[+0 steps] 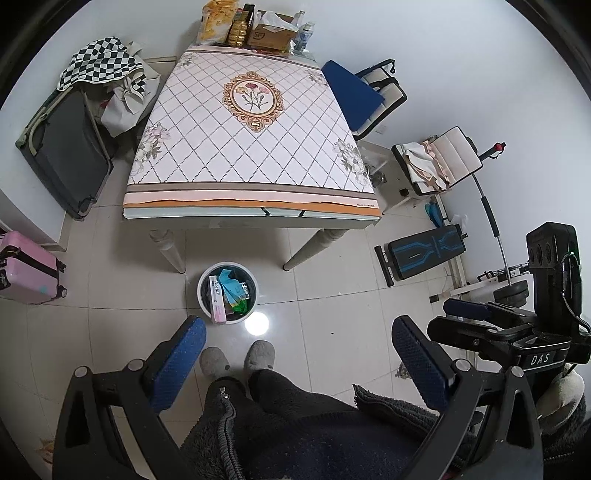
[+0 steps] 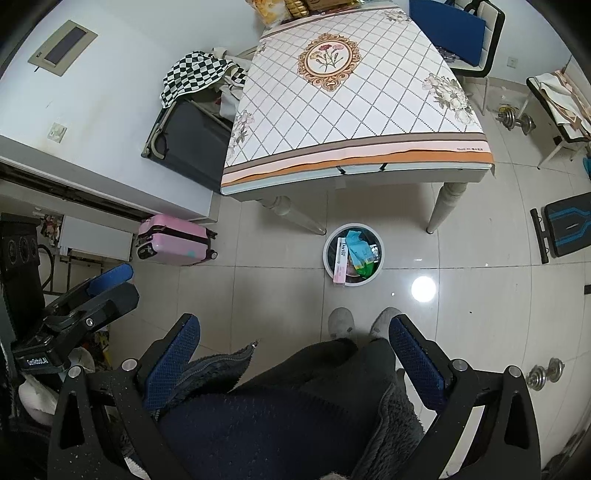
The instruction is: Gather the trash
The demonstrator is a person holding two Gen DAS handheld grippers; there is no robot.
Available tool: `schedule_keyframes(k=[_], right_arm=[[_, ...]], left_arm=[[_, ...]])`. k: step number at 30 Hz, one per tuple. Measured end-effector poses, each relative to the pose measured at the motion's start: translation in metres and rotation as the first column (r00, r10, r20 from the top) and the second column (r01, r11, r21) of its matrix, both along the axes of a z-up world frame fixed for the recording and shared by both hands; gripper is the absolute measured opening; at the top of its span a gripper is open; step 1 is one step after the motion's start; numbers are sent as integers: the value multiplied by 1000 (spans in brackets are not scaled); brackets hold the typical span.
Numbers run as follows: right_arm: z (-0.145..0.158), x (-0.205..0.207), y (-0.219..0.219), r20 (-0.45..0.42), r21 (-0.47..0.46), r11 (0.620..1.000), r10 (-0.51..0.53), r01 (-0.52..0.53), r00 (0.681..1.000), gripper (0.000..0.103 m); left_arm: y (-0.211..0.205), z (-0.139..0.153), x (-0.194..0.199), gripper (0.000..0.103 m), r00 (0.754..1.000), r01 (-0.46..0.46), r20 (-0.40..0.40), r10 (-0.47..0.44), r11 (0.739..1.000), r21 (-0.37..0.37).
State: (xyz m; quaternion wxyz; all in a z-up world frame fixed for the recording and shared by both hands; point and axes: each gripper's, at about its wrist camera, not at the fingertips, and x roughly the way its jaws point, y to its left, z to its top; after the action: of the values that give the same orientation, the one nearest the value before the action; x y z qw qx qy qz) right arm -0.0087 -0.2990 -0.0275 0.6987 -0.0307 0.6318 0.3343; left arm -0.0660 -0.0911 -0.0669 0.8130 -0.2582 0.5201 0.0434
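The left gripper (image 1: 299, 354) hangs with its fingers spread wide and nothing between them; beyond its left fingertip, near it, stands the trash bin (image 1: 202, 291) on the floor, already holding a pink-and-white box (image 1: 217, 301) and blue and green wrappers (image 1: 232, 291). The right gripper (image 2: 295, 350) is likewise spread and empty, with the same bin ahead of its fingers, nearer the right one, between the worktop's front legs.

A likely risk: the box leans over the bin's near rim, so a finger brushing it on the way in could flip it out onto the tiles. The person's slippers (image 1: 236, 358) stand just short of the bin, and a step forward could nudge it.

The worktop (image 1: 207, 166), under a diamond-pattern cloth with a floral medallion, looks bare except for snacks, bottles and a carton (image 1: 271, 35) crowded at its far edge, well beyond both sets of fingers. Around it, glossy tile floor, a pink suitcase (image 1: 26, 267) far left, a dark open suitcase (image 1: 70, 151), chairs and a weight bench (image 1: 424, 256) to the right.
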Motion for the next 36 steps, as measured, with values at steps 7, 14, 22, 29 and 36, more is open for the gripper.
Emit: schedule_keyframes(k=[7, 14, 22, 29, 36], right_arm=[[3, 0, -1, 2, 5, 1000, 2, -2, 1000, 103], [3, 1, -1, -1, 8, 1000, 8, -8, 1000, 103], [3, 1, -1, -2, 11, 1000, 16, -16, 1000, 103], [2, 6, 0, -5, 15, 999, 29, -29, 1000, 103], [2, 8, 0, -7, 20, 999, 40, -40, 999, 103]], left_arm=[[-3, 0, 1, 103, 1000, 6, 3, -6, 1000, 3], [-2, 2, 3, 103, 1000, 3, 3, -3, 1000, 6], [-1, 3, 3, 103, 1000, 0, 3, 0, 1000, 10], [0, 6, 1, 103, 1000, -5, 5, 5, 1000, 12], [2, 8, 0, 103, 1000, -18, 11, 18, 1000, 12]])
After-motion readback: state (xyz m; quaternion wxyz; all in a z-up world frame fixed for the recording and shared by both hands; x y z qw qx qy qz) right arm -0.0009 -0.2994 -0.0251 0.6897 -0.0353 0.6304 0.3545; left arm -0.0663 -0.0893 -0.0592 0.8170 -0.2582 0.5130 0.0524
